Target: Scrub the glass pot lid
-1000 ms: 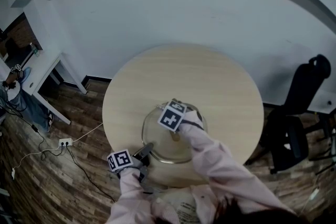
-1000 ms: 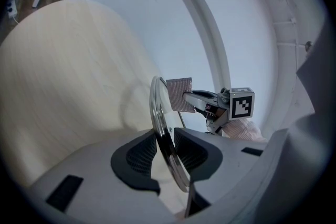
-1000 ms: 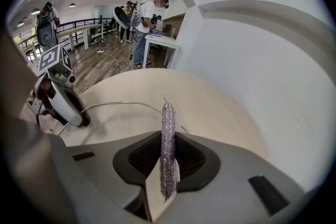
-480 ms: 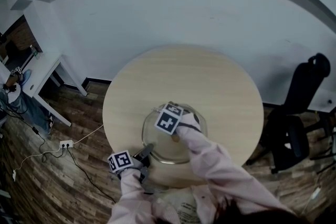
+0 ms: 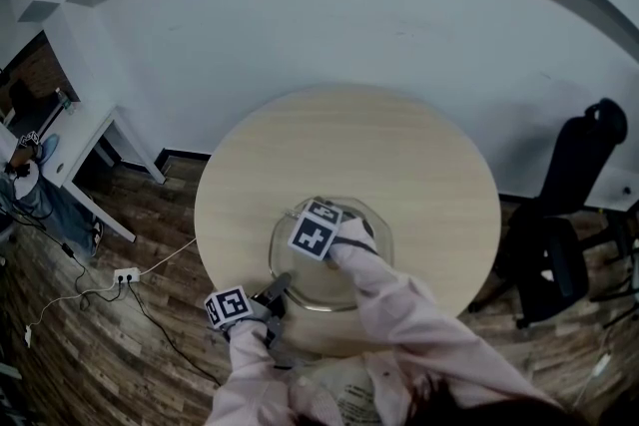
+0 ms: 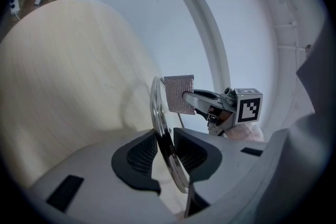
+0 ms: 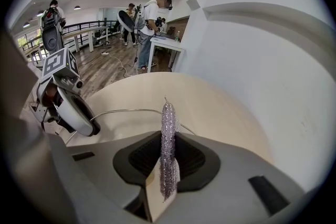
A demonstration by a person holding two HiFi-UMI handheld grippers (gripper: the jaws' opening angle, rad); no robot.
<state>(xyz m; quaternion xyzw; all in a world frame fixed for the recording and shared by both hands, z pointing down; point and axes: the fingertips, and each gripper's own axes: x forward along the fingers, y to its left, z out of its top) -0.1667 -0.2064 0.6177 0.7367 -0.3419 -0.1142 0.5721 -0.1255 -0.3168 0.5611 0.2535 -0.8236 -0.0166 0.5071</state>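
Head view, things: one round, pale wooden table, one round clear glass pot lid with a shiny metal rim, two tongs, and one black chair far off to the right of the right tongs.
Head view, lid: it is over the table. Its near edge is at the left tongs, and its middle is under the right tongs.
Head view, arms: two pale pink sleeves, one behind each pair of tongs.

Left gripper view, left tongs: the two black jaws are part way closed. They pinch the rim of the glass pot lid, one jaw on each side, so the lid is held tight.
Left gripper view, right tongs: just past the lid, with one grey square scrub pad in its tips. The pad is right beside the glass.

Right gripper view, right tongs: the jaws are nearly together and squeeze the one silvery mesh scrub pad, seen edge-on.
Right gripper view, lid: its thin rim curves just past the pad.
Right gripper view, left tongs: to the left, on the rim.
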